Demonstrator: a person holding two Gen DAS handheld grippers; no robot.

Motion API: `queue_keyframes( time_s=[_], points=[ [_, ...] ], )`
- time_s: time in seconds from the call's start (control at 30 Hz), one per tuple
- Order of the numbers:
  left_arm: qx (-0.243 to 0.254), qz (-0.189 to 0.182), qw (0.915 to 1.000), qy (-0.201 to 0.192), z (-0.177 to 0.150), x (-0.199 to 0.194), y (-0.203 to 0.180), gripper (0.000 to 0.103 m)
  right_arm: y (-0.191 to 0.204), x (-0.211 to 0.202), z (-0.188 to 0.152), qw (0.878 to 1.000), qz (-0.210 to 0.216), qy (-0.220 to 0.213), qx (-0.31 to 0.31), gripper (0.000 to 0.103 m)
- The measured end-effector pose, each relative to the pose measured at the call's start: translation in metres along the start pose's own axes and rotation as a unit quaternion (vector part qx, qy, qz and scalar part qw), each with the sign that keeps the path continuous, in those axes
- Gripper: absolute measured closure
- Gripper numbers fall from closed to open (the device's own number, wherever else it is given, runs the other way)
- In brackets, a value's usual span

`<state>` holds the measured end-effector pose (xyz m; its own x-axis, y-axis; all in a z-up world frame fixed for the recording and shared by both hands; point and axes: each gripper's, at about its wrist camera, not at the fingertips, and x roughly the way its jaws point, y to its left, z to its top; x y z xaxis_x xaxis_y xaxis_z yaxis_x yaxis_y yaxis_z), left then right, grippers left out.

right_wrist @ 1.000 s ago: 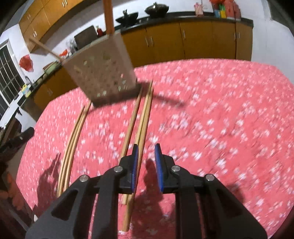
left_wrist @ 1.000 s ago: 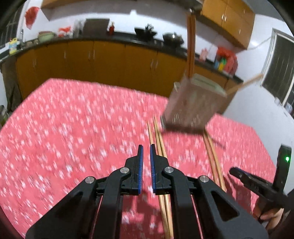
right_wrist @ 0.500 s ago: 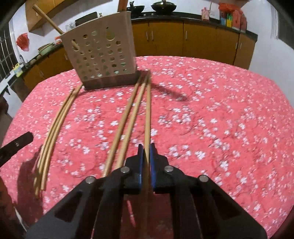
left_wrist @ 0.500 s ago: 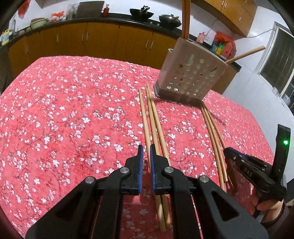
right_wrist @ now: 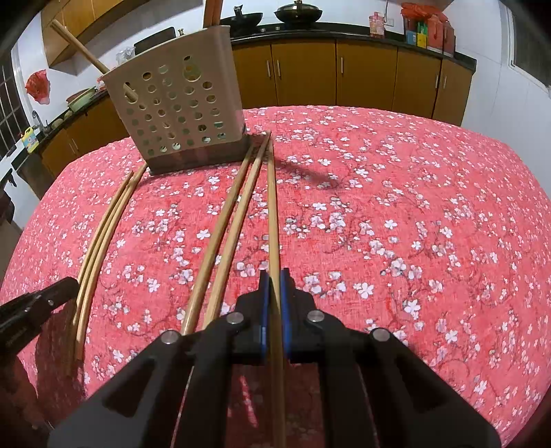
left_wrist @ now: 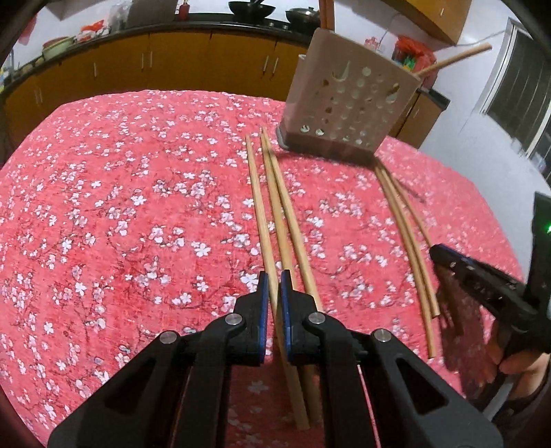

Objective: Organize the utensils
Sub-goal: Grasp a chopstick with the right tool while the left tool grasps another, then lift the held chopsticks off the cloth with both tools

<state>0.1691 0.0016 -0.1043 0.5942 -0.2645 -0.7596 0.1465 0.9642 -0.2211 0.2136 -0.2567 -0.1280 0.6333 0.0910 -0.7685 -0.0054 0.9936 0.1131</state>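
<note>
Blue pads (right_wrist: 263,310) of the right gripper (right_wrist: 274,293) were pinched onto one wooden chopstick (right_wrist: 272,206), which ran straight between them and on towards the utensil holder (right_wrist: 179,103). On my other feed the left gripper (left_wrist: 272,293) had its pads (left_wrist: 262,303) drawn almost together. A chopstick showed in the slit, but I could not tell whether it was gripped or only lying underneath.

Just left of the held chopstick, in the right wrist view, two more chopsticks (right_wrist: 234,213) lay side by side on the tablecloth (right_wrist: 413,224), their far tips converging at the holder's base. Further left, well apart from them, I saw a bundle of thinner sticks (right_wrist: 103,234) that also reached the holder's foot. A black gripper tip poked in at that view's left edge, near the bundle's close end.

The holder, beige with round holes, stood upright at the far side of the red, blossom-printed cloth. One stick (right_wrist: 75,44) leaned out of its top corner, and others rose from it past the frame's upper edge. Behind it I saw orange-brown cabinets (right_wrist: 344,75) under a dark counter with woks (right_wrist: 298,13) on top.
</note>
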Motion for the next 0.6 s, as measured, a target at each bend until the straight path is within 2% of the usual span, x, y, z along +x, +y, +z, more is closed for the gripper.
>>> queue_keyframes(
  time_s=[0.33,0.6],
  points=[
    [0.046,0.050,0.9976,-0.010,0.006,0.010,-0.010,0.095,0.003,-0.006,-0.006,1.000,0.003,0.001,0.001,0.094],
    [0.003,0.086,0.9962,-0.010,0.033,0.018,0.032,0.096,-0.007,0.000,0.005,1.000,-0.012,-0.010,0.006,0.095]
  ],
)
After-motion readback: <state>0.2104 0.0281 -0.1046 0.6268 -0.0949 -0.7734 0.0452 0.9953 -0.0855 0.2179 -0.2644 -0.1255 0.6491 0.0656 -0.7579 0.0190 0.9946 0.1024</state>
